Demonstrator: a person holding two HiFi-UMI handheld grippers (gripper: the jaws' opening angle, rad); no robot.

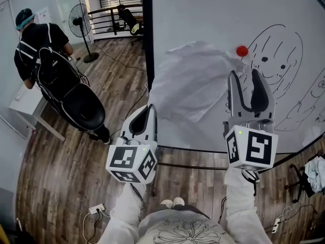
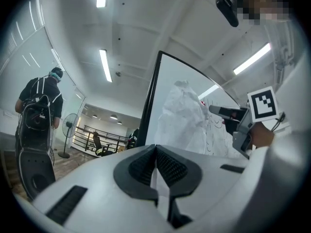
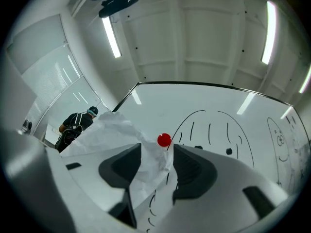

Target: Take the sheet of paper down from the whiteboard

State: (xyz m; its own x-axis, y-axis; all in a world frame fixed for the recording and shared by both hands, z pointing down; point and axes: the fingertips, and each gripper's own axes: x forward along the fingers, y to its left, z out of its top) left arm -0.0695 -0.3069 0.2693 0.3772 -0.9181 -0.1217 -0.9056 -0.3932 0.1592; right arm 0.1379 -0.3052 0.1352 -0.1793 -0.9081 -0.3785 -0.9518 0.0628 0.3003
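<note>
The whiteboard [image 1: 203,14] fills the upper right of the head view, standing on a wooden floor [image 1: 56,177], with black line drawings of faces [image 1: 277,55] on its right part. The sheet of paper [image 1: 193,80], white and heavily crumpled, is still up on the board to the left of the drawings, bulging away from the surface. At the far left a person [image 1: 38,39] stands with their back turned, near a pedestal fan [image 1: 80,19]. The right gripper [image 1: 244,74] is raised in front of the board just below the sheet's upper right corner, released, its jaws wide apart. In the right gripper view the paper's crumpled edge shows between them with neither pad pressing on it. The left gripper [image 1: 151,108] is held lower, beside the sheet's lower left part, clenched with nothing between its jaws. A small red magnet [image 1: 242,51] sits at the sheet's upper right corner.
</note>
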